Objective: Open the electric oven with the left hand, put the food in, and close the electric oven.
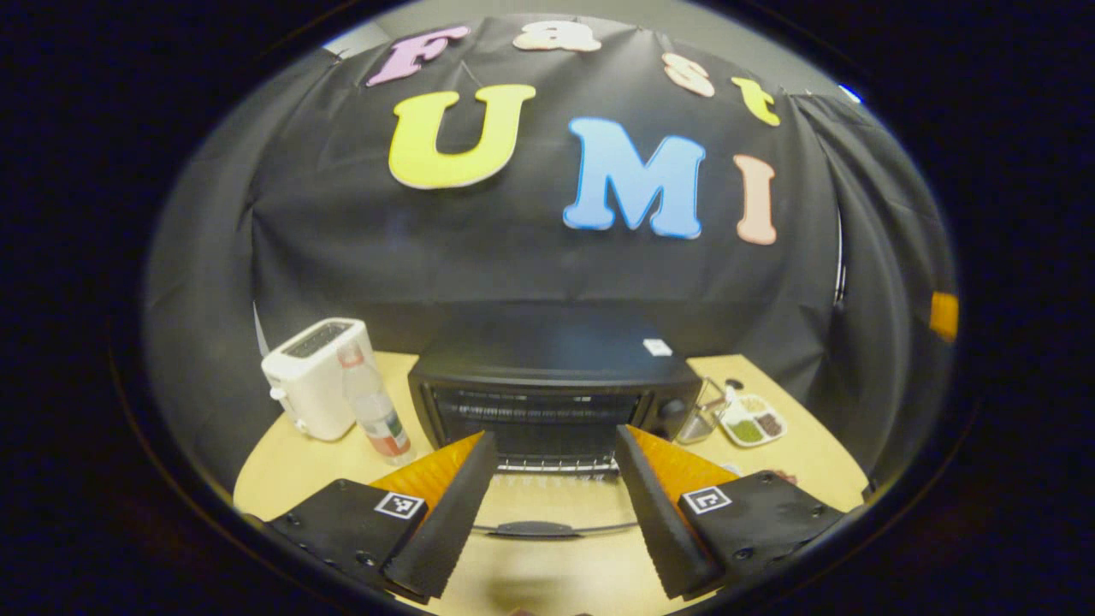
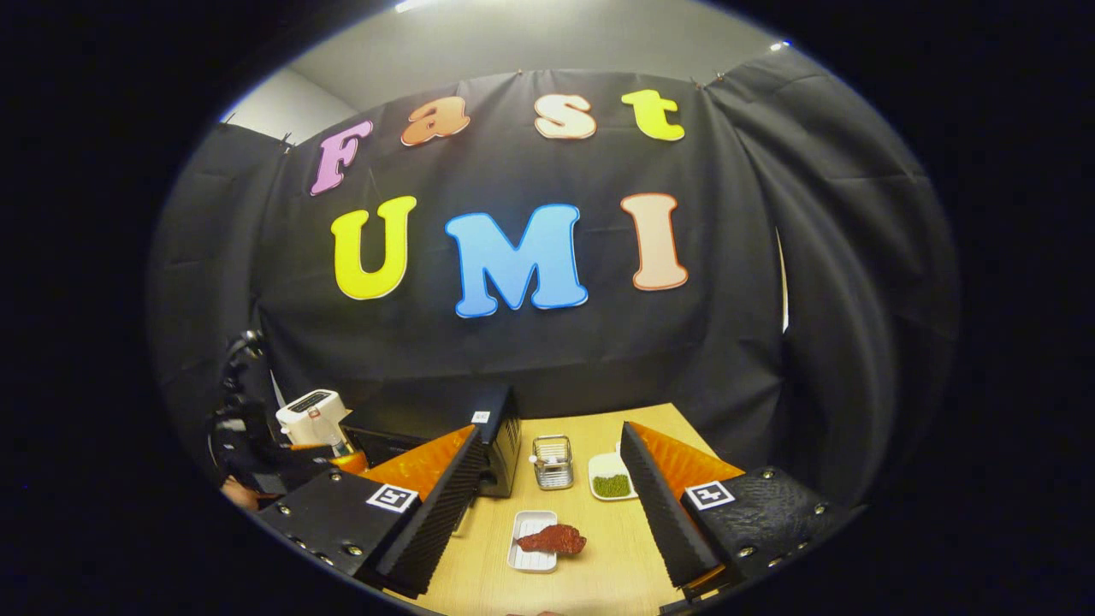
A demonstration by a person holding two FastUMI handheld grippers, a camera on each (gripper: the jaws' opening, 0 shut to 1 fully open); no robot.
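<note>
Left tool, seen in the left gripper view, held level and facing the electric oven, its two ribbed, wedge-shaped fingers spread wide with nothing between them. The oven, a black box with a matte top, stands toward the far edge of the pale wood-grain surface; its glass door lies folded down flat toward the tool, the dark bar handle at its near rim, and a wire rack shows in the cavity. Left of the oven stand a white, rounded toaster and, just in front of it, a clear plastic bottle with a red cap; right of the oven lie a glass vessel and a white divided dish. Right tool, seen in the right gripper view, likewise level and wide open, holding nothing. Between its fingers, near the front edge of the surface, the food, a reddish-brown irregular piece, rests half on a small white rectangular tray.
</note>
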